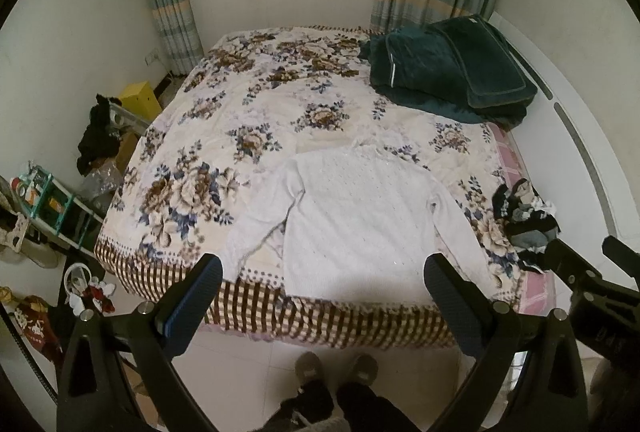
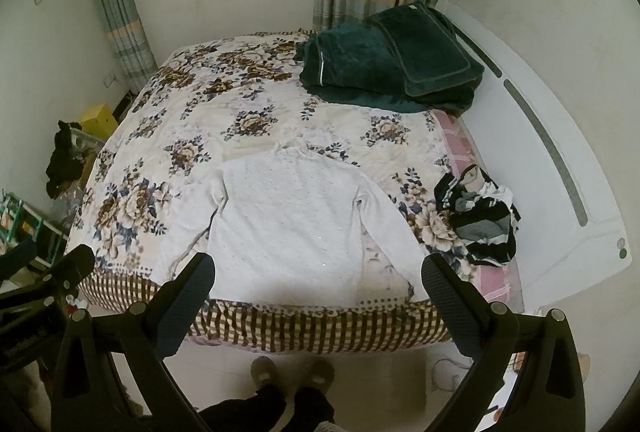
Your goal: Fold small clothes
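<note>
A small white knit sweater (image 1: 360, 216) lies flat on the floral bedspread (image 1: 280, 104) near the bed's front edge, sleeves spread to both sides. It also shows in the right wrist view (image 2: 292, 220). My left gripper (image 1: 324, 268) is open and empty, held above the bed's front edge with the sweater's hem between its fingers in view. My right gripper (image 2: 318, 266) is open and empty at about the same height. The right gripper's body shows at the lower right of the left wrist view (image 1: 588, 272).
A pile of dark striped clothes (image 2: 478, 220) lies at the bed's right edge, also in the left wrist view (image 1: 524, 220). Folded dark green blankets (image 2: 392, 60) sit at the far right corner. Clutter and a yellow box (image 1: 140, 98) stand left of the bed. My slippers (image 2: 292, 372) are on the tiled floor.
</note>
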Demonstrator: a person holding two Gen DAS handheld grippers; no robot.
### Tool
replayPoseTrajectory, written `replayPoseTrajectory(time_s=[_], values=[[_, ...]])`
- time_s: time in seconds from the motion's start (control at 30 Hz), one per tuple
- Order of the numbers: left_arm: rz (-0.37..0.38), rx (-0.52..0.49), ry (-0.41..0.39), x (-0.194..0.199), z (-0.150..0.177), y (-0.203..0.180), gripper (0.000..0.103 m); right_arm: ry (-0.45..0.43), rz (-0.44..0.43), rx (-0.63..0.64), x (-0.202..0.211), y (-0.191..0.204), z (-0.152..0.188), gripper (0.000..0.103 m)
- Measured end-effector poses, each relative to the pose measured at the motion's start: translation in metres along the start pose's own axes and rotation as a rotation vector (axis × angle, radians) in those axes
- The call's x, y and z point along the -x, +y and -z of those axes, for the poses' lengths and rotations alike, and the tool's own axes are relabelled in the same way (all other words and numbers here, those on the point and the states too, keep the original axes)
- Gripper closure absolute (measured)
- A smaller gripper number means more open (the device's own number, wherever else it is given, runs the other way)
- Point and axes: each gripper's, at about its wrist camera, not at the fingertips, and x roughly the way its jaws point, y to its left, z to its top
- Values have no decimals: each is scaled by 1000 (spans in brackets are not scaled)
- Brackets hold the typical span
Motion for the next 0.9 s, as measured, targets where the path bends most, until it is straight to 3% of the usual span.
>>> replayPoseTrajectory(time_s=[0.17, 0.3, 0.37, 0.43, 0.47, 0.6, 0.63, 0.7, 0.9], values=[[-93, -26, -66, -55, -16, 9, 0, 88, -10, -152, -76, -23, -8, 0], [-107, -57, -50, -125, -18, 11, 0, 179, 0, -354, -156, -83, 10, 0], [-138, -75, -27, -165, -17, 6, 0, 197, 7, -457, -196, -121, 28, 12], [-159, -89, 17, -208, -13, 2, 0, 246, 35, -567, -245, -167, 51, 49], [-167, -88, 35, -222, -11, 1, 0, 267, 48, -617, -266, -188, 63, 53], [-190, -90, 118, -300, 1, -13, 0, 374, 64, -867, -382, -287, 126, 51], [-201, -97, 138, -313, 2, -15, 0, 394, 47, -926, -412, -310, 142, 41], [-227, -111, 186, -354, 8, -26, 0, 458, 35, -1075, -477, -355, 185, 37], [-271, -107, 259, -452, 33, -44, 0, 531, 54, -1379, -599, -422, 296, 36]])
